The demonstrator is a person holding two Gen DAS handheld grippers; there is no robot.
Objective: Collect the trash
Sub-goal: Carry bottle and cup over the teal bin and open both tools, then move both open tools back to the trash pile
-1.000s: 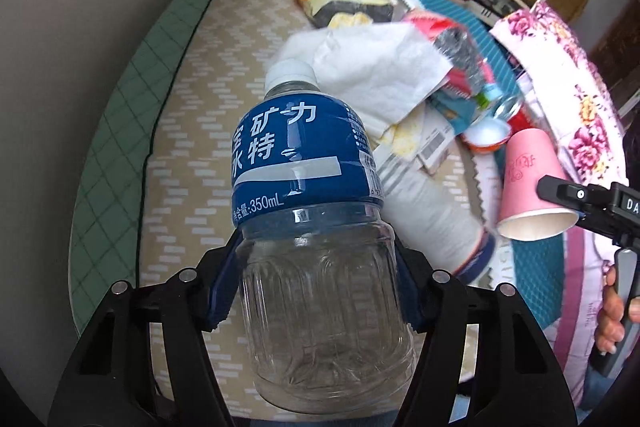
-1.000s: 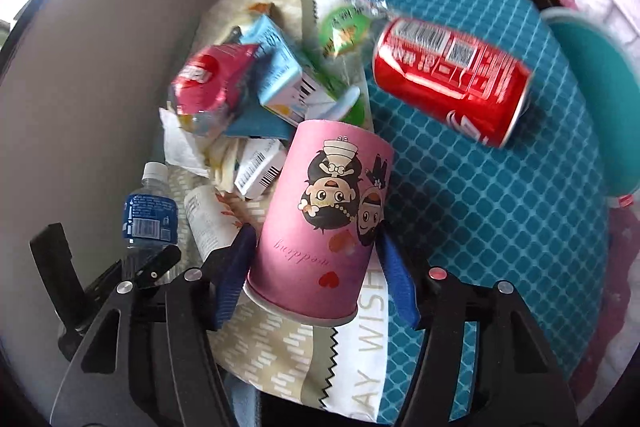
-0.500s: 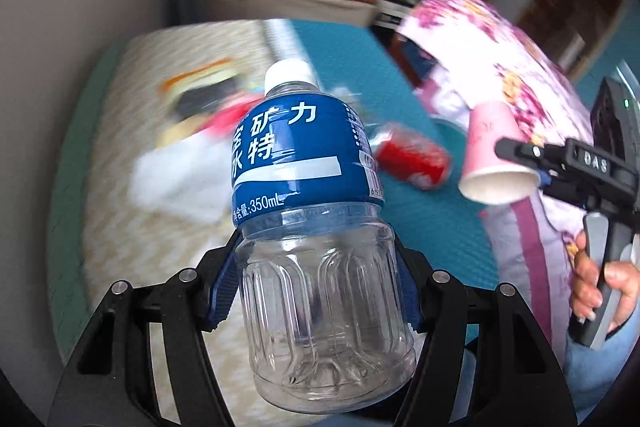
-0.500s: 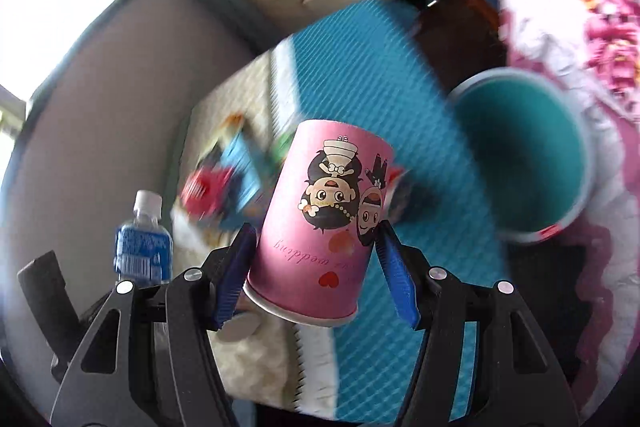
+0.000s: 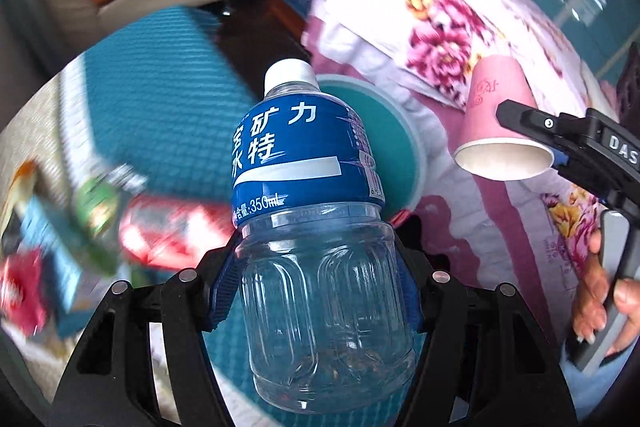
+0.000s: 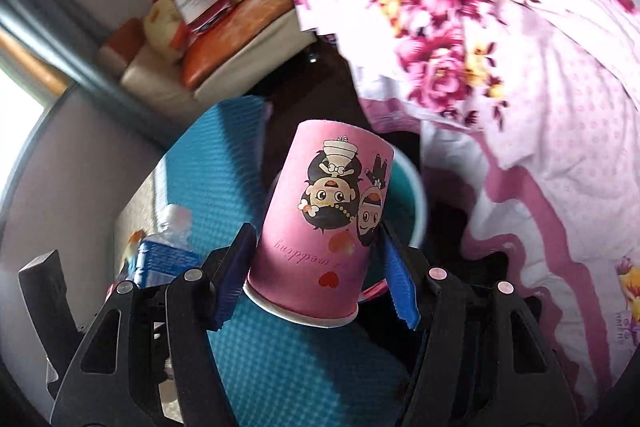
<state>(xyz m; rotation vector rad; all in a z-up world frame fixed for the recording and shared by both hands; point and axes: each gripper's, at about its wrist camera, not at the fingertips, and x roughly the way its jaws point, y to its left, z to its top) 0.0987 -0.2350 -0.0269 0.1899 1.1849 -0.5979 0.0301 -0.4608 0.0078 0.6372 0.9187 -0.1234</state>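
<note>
My left gripper [image 5: 316, 267] is shut on an empty clear plastic bottle [image 5: 316, 239] with a blue label and white cap, held upright. My right gripper [image 6: 320, 263] is shut on a pink paper cup [image 6: 324, 227] with cartoon figures, held upside down. The cup [image 5: 500, 131] and right gripper also show at the right of the left wrist view. A teal round bin [image 5: 384, 131] stands behind the bottle; its rim [image 6: 416, 203] shows just behind the cup. The bottle [image 6: 168, 247] shows at lower left of the right wrist view.
Blurred trash lies at the left on the mat: a red can [image 5: 172, 235], a green wrapper [image 5: 100, 203] and a blue carton [image 5: 44, 239]. A teal mat [image 5: 160, 107] covers the surface. A pink floral quilt [image 6: 520, 75] fills the right side. A sofa [image 6: 224, 39] stands behind.
Both grippers have swung right, away from the trash pile, carrying the bottle and the cup. The teal bin has come to lie directly behind both held things.
</note>
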